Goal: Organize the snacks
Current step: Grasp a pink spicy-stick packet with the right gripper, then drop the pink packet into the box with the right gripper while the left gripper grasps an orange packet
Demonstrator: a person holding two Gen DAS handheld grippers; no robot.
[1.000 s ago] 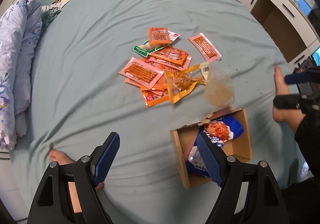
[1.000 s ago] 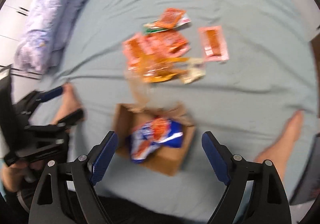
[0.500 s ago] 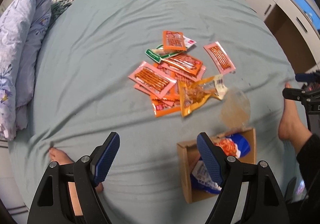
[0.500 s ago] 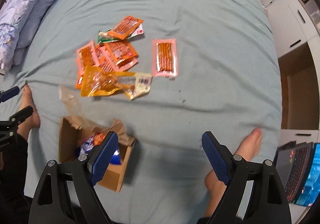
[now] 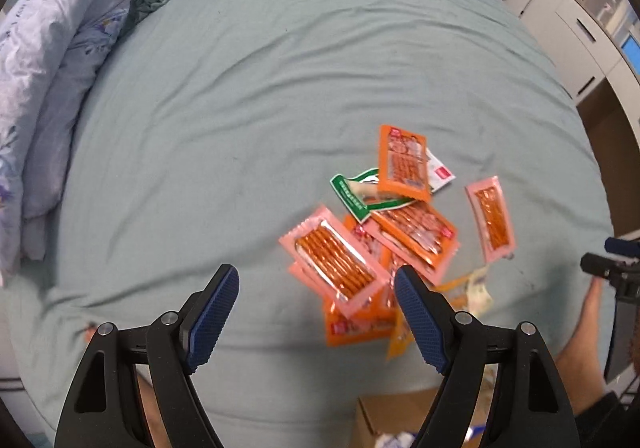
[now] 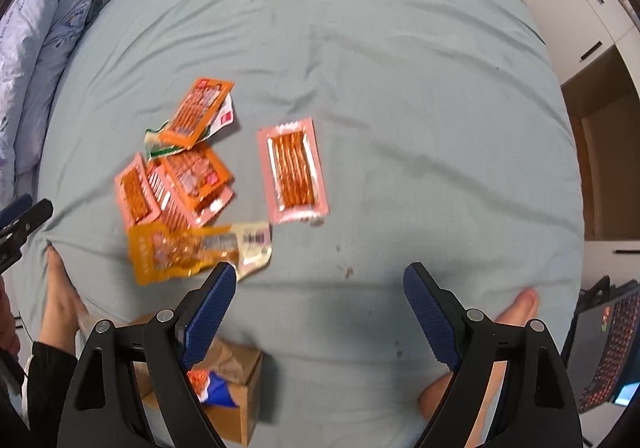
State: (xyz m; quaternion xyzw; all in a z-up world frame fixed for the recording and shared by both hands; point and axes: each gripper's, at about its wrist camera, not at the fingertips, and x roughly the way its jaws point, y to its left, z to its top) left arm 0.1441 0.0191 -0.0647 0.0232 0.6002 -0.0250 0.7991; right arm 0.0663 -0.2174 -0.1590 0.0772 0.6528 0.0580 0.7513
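Both claws, left gripper point(image 5: 316, 312) and right gripper point(image 6: 316, 308), spread wide and holding nothing, over snack packets point(image 5: 384, 244) on the bed point(image 5: 260, 108).

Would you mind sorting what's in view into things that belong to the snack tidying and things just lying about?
For the job:
snack packets
lone pink packet
cardboard box
blue bag inside it

Lying about:
quilt
laptop
cabinets

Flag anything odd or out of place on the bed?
Snack packets lie in a loose, overlapping heap on the bed sheet, not in the cardboard box, which holds only a blue bag. One pink packet sits apart from the heap. Small dark specks mark the sheet nearby. Nothing looks torn or spilled.
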